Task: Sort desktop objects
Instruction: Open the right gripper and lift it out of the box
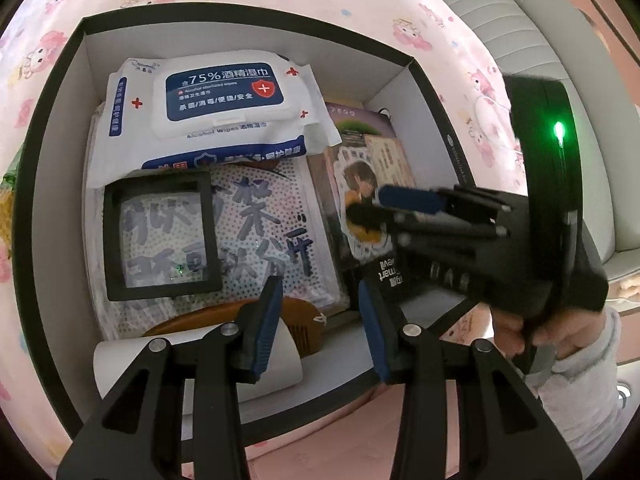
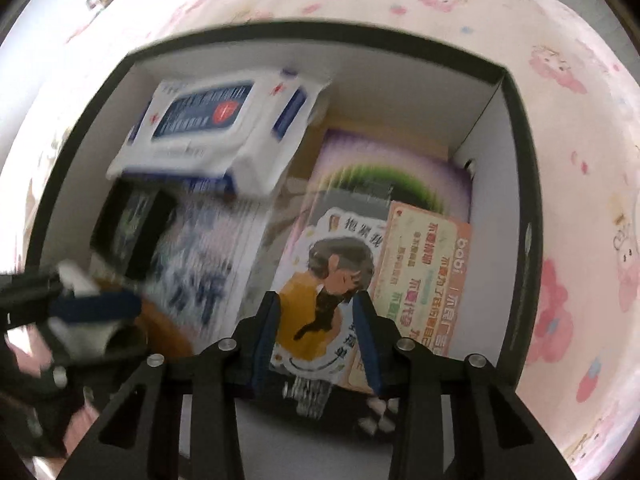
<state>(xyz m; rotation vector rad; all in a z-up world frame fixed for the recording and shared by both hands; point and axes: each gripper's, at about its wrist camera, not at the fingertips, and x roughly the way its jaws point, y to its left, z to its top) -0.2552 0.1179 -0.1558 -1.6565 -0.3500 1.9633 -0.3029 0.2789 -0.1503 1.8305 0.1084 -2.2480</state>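
A black-rimmed box (image 1: 26, 208) (image 2: 524, 240) with white walls holds a white-and-blue wipes pack (image 1: 224, 96) (image 2: 216, 120), a black-framed square case (image 1: 160, 236), a dotted pack with large characters (image 1: 260, 232), a wooden comb (image 1: 304, 324) and a white roll (image 1: 192, 364). On the right side lie a cartoon-figure sticker (image 2: 320, 280), an orange card (image 2: 424, 272) and a black packet (image 1: 390, 276). My left gripper (image 1: 320, 320) stands open over the comb, its left finger across the roll. My right gripper (image 2: 318, 340) (image 1: 372, 206) hangs open above the sticker, gripping nothing.
The box rests on a pink cloth (image 1: 420, 20) printed with cartoon figures. A pale grey cushion (image 1: 500, 20) runs along the far right. A person's hand and light sleeve (image 1: 568, 344) hold the right gripper. The right wrist view is motion-blurred on its left side.
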